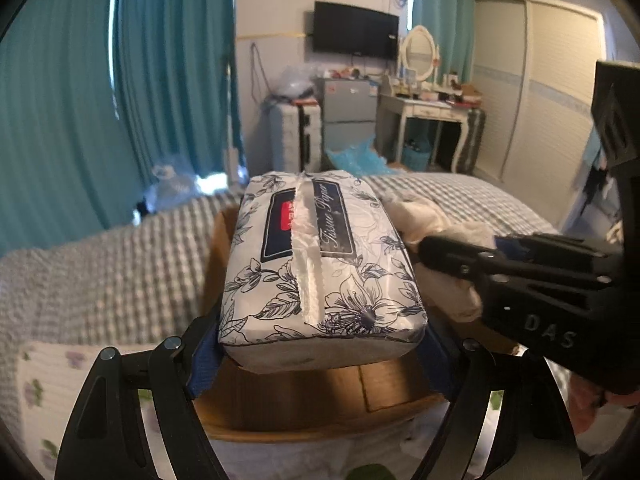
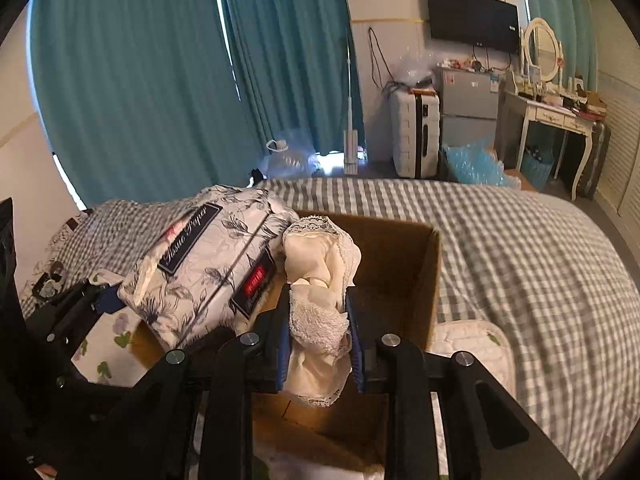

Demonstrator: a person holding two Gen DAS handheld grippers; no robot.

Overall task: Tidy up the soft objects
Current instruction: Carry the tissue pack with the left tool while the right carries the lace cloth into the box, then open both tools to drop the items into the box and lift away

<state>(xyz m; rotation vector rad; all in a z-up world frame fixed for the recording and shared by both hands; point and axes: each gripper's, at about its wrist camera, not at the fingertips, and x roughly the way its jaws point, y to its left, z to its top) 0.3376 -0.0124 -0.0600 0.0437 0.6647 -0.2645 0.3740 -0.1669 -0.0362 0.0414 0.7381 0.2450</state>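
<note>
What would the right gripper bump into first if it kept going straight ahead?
Probably the far wall of the cardboard box. The right gripper, shut on the lacy cloth, points across the open box. Beyond lies the checked bed. Depth is hard to judge.

Tissue pack (image 2: 200, 264) left of lace garment (image 2: 320, 300), both above box (image 2: 400, 272) on bed (image 2: 520, 260).

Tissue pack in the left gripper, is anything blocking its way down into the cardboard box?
Nothing visible inside blocks it. The tissue pack hangs over the box, whose interior looks bare. The cream lace garment in the right gripper crowds beside it.
</note>
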